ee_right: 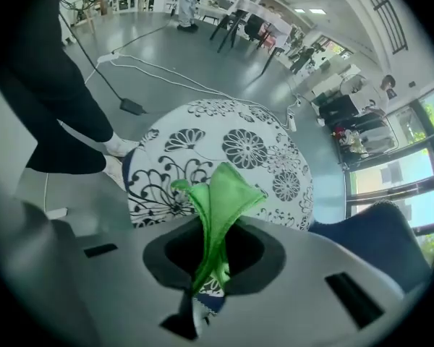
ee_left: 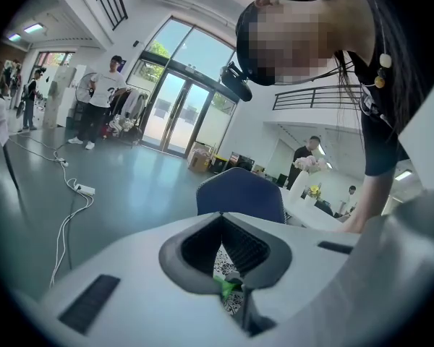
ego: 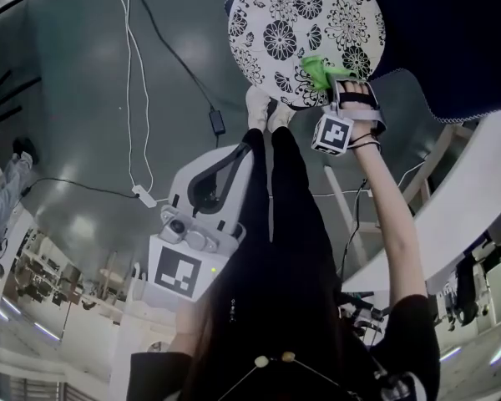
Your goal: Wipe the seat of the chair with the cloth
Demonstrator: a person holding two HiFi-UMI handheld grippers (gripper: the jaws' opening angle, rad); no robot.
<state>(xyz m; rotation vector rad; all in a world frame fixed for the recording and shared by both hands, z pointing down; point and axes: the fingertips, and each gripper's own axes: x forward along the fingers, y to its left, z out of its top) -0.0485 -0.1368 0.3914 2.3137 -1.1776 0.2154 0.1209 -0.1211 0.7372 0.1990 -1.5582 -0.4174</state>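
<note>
The round chair seat (ego: 305, 23) has a black-and-white flower print and lies at the top of the head view. A green cloth (ego: 321, 73) rests on the seat's near edge, with my right gripper (ego: 344, 92) shut on it. In the right gripper view the cloth (ee_right: 220, 194) stands up folded between the jaws, over the seat (ee_right: 239, 147). My left gripper (ego: 234, 161) hangs lower left beside the person's legs, away from the seat, shut with nothing in it. Through its jaws (ee_left: 220, 226) a bit of cloth (ee_left: 226, 288) shows far off.
A blue chair back (ego: 451, 40) rises right of the seat. A white table (ego: 476, 199) runs along the right. Cables (ego: 134, 98), a power strip (ego: 144, 195) and an adapter (ego: 218, 122) lie on the grey floor. The person's white shoes (ego: 265, 107) touch the seat's edge.
</note>
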